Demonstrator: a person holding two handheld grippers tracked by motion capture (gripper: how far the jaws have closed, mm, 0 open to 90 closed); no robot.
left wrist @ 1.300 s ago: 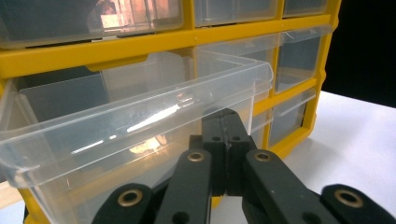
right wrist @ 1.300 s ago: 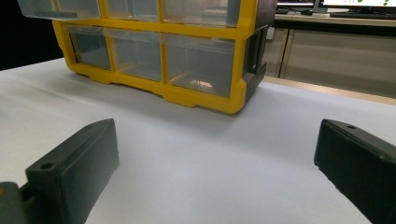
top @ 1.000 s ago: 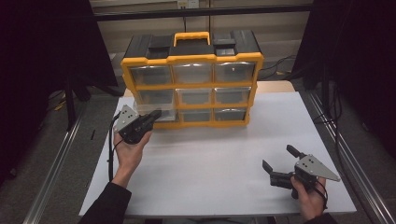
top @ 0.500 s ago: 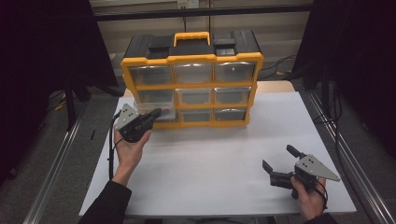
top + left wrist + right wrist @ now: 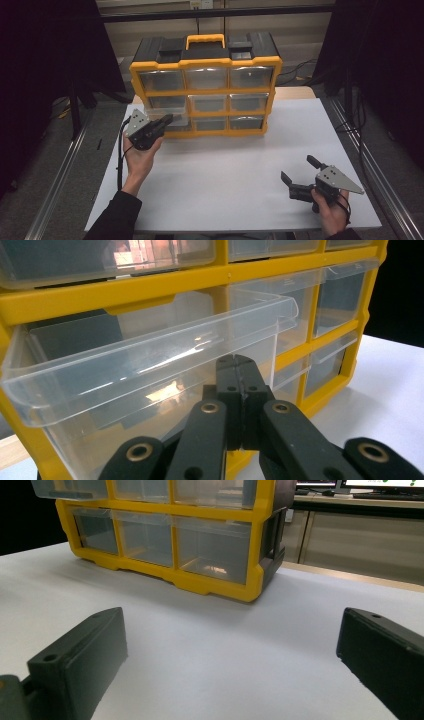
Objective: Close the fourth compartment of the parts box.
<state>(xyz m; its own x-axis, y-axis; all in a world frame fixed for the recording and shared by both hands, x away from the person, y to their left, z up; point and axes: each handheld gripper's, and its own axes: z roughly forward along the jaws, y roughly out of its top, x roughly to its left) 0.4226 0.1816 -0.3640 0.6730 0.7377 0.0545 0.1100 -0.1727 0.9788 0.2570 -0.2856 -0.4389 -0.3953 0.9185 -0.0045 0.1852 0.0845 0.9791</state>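
Nothing shifted since earlier frame. Left gripper (image 5: 167, 119) jaws shut tight, empty, tips at front wall of pulled-out clear drawer (image 5: 150, 365), left column of yellow organizer (image 5: 206, 92). Drawer dead ahead, slides straight back. Right gripper (image 5: 300, 172) spread wide, empty, well apart on white table (image 5: 225, 175).

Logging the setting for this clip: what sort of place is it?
Probably a lab or recording booth, not a home: a white table on a metal frame, black curtains at both sides, and monitors on a bench behind.
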